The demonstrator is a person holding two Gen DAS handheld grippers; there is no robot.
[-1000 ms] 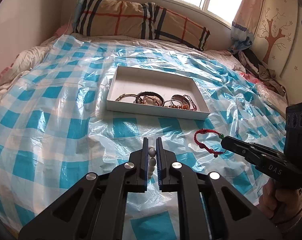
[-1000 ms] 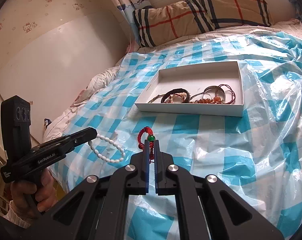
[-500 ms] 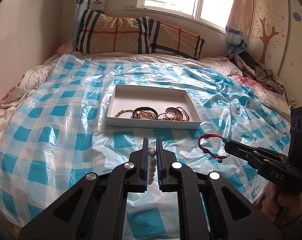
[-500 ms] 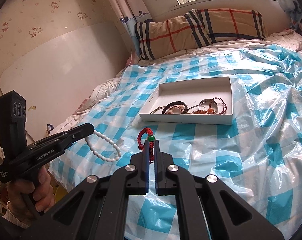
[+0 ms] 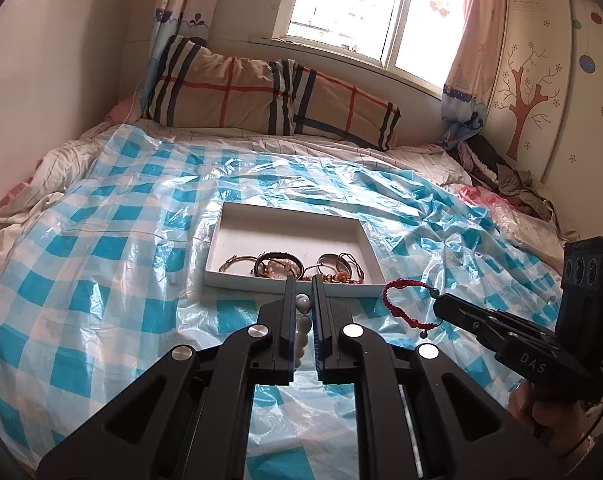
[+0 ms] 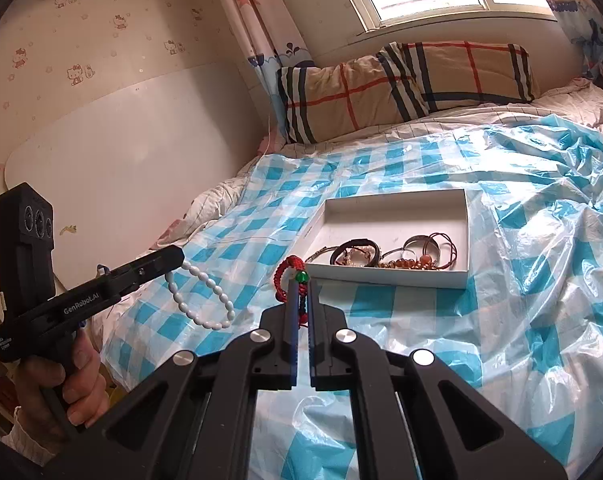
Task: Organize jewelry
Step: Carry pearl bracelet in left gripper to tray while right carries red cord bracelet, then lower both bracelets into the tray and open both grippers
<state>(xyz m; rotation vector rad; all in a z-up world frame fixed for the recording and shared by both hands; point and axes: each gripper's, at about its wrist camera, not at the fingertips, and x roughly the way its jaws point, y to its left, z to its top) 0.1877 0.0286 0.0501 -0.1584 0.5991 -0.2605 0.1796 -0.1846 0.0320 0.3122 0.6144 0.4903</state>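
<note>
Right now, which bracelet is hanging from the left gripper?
The white bead bracelet, clamped in the left gripper. The red cord bracelet hangs from the right gripper; the rest lie in the box.

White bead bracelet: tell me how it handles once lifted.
The white bracelet hangs as a limp loop from the left gripper, so it is probably floppy and may swing. Its smooth, glossy beads could slip.

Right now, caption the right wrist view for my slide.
Right gripper pinching a red braided cord bracelet, left gripper holding a white bead bracelet, before the white jewelry tray.
</note>
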